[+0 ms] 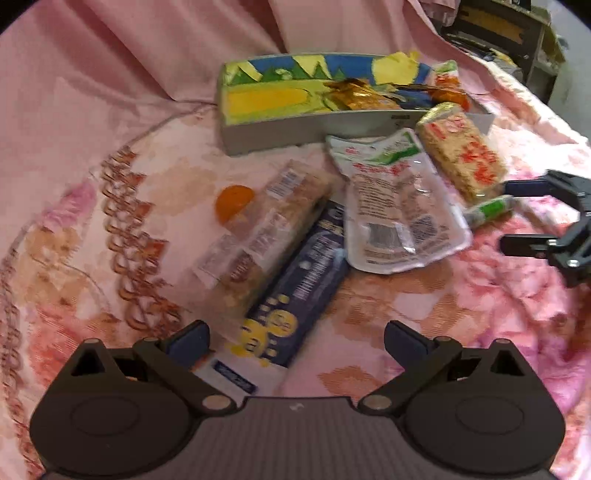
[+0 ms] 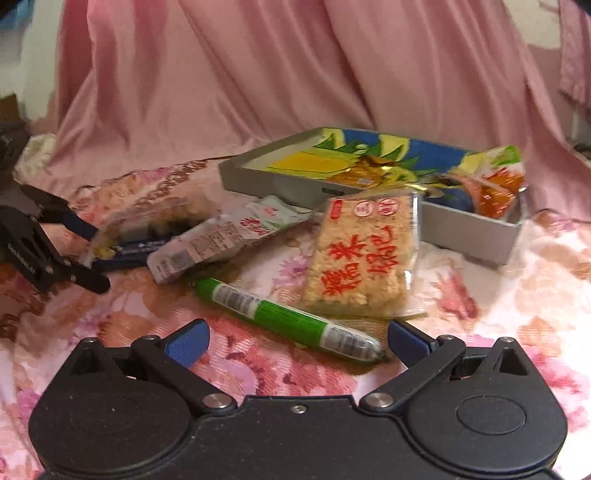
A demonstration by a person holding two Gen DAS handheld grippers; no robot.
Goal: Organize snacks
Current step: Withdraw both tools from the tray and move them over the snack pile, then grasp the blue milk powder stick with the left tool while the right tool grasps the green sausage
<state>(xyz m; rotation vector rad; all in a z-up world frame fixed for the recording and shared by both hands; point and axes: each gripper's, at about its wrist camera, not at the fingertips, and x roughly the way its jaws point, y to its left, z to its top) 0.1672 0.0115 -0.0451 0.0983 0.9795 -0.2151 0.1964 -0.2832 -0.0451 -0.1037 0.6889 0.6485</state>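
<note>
Snacks lie scattered on a pink flowered cloth. A grey tray [image 1: 295, 127] [image 2: 469, 230] with a colourful bottom holds some shiny orange packets [image 1: 360, 94]. In front of it lie a rice-cracker pack with red letters [image 1: 461, 155] [image 2: 364, 258], a white pouch [image 1: 399, 206] [image 2: 221, 236], a green sausage stick [image 1: 489, 210] [image 2: 288, 319], a clear pack of brown snacks [image 1: 266, 229] and a dark blue box [image 1: 299, 291]. My left gripper [image 1: 295, 341] is open just short of the blue box. My right gripper [image 2: 297, 341] is open, with the sausage stick's end between its fingers.
Pink fabric rises in folds behind the tray [image 2: 258, 74]. An orange round piece [image 1: 234, 201] lies left of the clear pack. A dark shelf with boxes [image 1: 498, 33] stands at the far right. The right gripper [image 1: 517, 218] shows at the left wrist view's right edge.
</note>
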